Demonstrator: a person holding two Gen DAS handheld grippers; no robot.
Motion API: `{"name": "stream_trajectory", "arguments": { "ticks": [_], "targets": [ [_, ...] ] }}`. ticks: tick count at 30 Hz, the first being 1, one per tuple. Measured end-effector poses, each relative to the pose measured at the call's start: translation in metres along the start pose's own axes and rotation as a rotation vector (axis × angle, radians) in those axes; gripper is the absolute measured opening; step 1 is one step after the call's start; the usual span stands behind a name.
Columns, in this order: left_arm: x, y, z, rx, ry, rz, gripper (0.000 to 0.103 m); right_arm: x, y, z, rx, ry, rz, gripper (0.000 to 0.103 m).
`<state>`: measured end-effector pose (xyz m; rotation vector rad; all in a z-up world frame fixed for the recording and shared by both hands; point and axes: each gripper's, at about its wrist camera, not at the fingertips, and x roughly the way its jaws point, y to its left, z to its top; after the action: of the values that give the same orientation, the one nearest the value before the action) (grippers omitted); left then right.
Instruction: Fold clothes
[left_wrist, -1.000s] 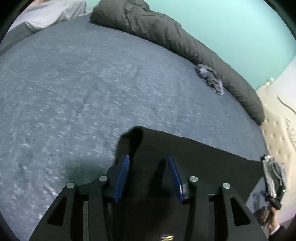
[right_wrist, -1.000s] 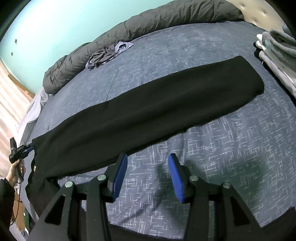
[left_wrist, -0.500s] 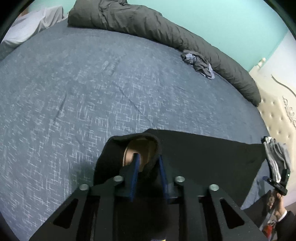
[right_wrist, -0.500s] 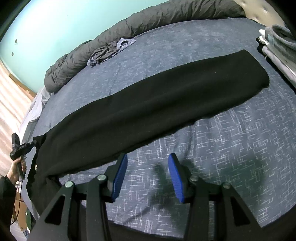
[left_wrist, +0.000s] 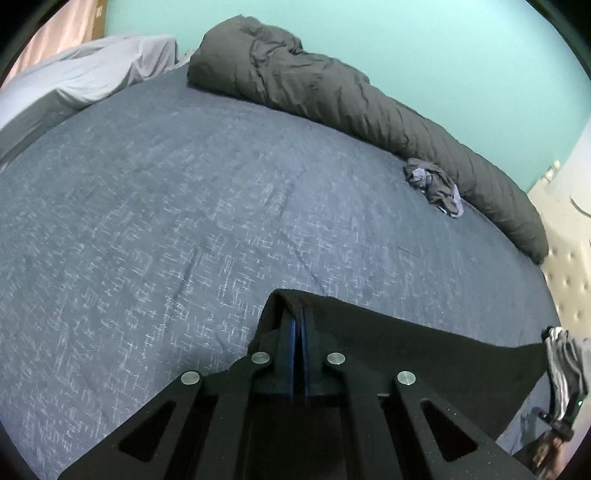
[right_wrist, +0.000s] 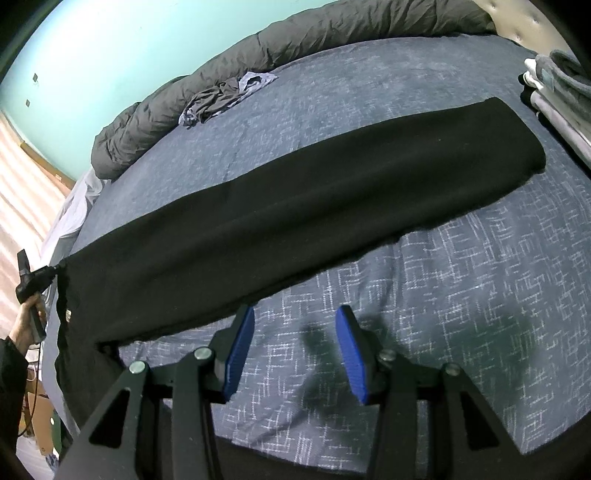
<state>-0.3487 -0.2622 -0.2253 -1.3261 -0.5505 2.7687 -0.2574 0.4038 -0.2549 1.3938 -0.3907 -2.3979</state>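
A long black garment (right_wrist: 314, 192) lies stretched flat across the blue patterned bed (right_wrist: 461, 280), folded lengthwise. My left gripper (left_wrist: 298, 325) is shut on the garment's end (left_wrist: 406, 343), with black cloth pinched between its blue pads; it also shows at the far left of the right wrist view (right_wrist: 44, 275), held in a hand. My right gripper (right_wrist: 293, 332) is open and empty, hovering over bare bed just in front of the garment's near edge.
A rolled dark grey duvet (left_wrist: 351, 92) lies along the far side by the teal wall. A crumpled grey garment (left_wrist: 436, 184) sits beside it. A stack of folded clothes (right_wrist: 557, 96) stands at the bed's right. A tufted headboard (left_wrist: 569, 280) is beyond.
My left gripper closed from open onto the end of the black garment and lifted it slightly. My right gripper stayed open, drifting a little over the bed.
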Motion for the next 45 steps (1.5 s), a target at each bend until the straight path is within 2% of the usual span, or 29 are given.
{"name": "stream_trajectory", "arguments": {
  "ticks": [9, 11, 12, 13, 19, 23, 31, 35, 39, 41, 42, 43, 45],
  "targets": [
    [0.032, 0.011, -0.006, -0.046, 0.074, 0.054, 0.002, -0.004, -0.016, 0.013, -0.008, -0.024, -0.044, 0.047],
    [0.035, 0.013, -0.011, -0.040, 0.080, 0.056, 0.003, -0.008, -0.023, 0.023, -0.018, -0.043, -0.067, 0.054],
    [0.036, 0.013, -0.013, -0.038, 0.083, 0.057, 0.003, -0.011, -0.028, 0.030, -0.024, -0.056, -0.086, 0.062],
    [0.038, 0.014, -0.014, -0.035, 0.088, 0.057, 0.003, -0.014, -0.032, 0.037, -0.030, -0.066, -0.104, 0.064],
    [0.042, 0.015, -0.020, -0.032, 0.106, 0.055, 0.003, -0.027, -0.071, 0.088, -0.022, -0.133, -0.268, 0.064],
    [0.044, 0.015, -0.021, -0.029, 0.114, 0.060, 0.004, -0.030, -0.097, 0.117, 0.038, -0.152, -0.301, 0.064],
    [0.049, 0.018, -0.023, -0.035, 0.123, 0.069, 0.004, -0.013, -0.136, 0.168, 0.072, -0.136, -0.379, 0.065],
    [0.053, 0.017, -0.024, -0.026, 0.126, 0.082, 0.004, 0.008, -0.153, 0.180, 0.076, -0.109, -0.410, 0.065],
    [0.055, 0.016, -0.025, -0.021, 0.124, 0.097, 0.004, 0.028, -0.169, 0.187, 0.085, -0.085, -0.404, 0.065],
    [0.055, 0.014, -0.025, -0.015, 0.120, 0.108, 0.004, 0.032, -0.171, 0.188, 0.079, -0.084, -0.381, 0.040],
    [0.054, 0.014, -0.025, -0.012, 0.117, 0.112, 0.004, 0.031, -0.170, 0.188, 0.075, -0.097, -0.377, 0.020],
    [0.052, 0.013, -0.024, -0.012, 0.109, 0.114, 0.004, 0.027, -0.169, 0.188, 0.071, -0.118, -0.376, 0.008],
    [0.048, 0.012, -0.023, -0.010, 0.097, 0.118, 0.004, 0.020, -0.167, 0.187, 0.064, -0.158, -0.375, 0.005]
  ]
}}
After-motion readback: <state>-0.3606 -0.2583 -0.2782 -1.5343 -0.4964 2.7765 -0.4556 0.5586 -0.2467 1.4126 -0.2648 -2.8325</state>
